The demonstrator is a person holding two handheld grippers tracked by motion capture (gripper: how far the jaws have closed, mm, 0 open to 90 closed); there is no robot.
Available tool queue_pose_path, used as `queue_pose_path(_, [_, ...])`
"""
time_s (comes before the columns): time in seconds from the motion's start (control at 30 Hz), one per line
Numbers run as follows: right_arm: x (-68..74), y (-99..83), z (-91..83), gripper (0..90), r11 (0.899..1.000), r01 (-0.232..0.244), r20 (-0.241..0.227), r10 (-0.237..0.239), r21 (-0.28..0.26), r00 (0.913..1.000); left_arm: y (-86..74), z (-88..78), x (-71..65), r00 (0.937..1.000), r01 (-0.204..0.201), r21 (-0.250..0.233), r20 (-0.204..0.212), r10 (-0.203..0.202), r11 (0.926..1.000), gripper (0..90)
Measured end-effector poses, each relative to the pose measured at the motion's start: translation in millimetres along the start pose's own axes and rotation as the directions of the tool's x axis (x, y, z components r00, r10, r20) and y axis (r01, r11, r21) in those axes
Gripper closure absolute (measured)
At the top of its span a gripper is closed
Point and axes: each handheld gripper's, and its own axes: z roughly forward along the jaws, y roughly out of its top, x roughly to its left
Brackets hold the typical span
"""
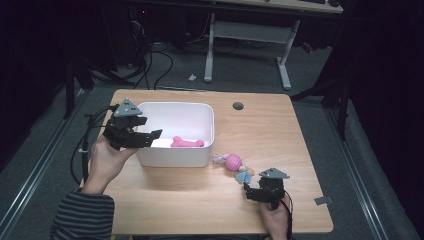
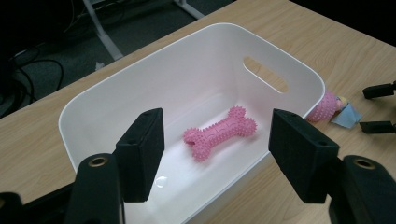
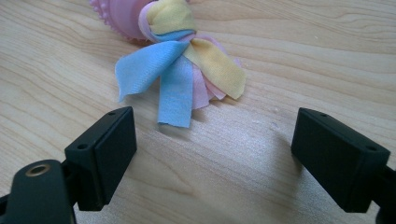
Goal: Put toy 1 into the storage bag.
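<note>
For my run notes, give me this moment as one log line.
left tongs: open, above white bin | pink bone toy: in bin | right tongs: open, near ball toy's fabric strips | ball toy: on table

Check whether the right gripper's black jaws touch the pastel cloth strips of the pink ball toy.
Apart: the right gripper view shows bare wood between right gripper and cloth strips.

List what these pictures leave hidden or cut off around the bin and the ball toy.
- Ball toy: right gripper view, body cut off by the top edge.
- Ball toy, left gripper view: mostly behind the white bin wall.
- Pink bone: high view, too small for surface detail.
</note>
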Motion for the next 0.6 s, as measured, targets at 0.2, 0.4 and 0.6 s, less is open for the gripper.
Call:
queue_pose_path(0.2, [0.1, -0.1, -0.1, 13.8, 1.000, 0.000, -0.001, 0.000, 0.000, 1.0000, -11.2, -4.4, -5.0, 1.0000, 0.000, 0.006, -0.001, 0.000, 1.0000, 35.4])
queue_pose_path(0.4, [0.2, -0.1, -0.2, 13.9, 1.000, -0.001, -0.001, 0.001, 0.001, 1.0000, -22.3, -9.0, -8.9, 1.0000, 0.003, 0.003, -0.001, -0.003, 1.0000, 35.0])
queue_pose_path(0.6, [0.3, -0.1, -0.2, 13.8, 1.000, 0.000, -0.001, 0.000, 0.001, 1.0000, -34.7, -11.6, -7.8, 0.9997, 0.025, -0.003, 0.004, -0.025, 0.9997, 34.8])
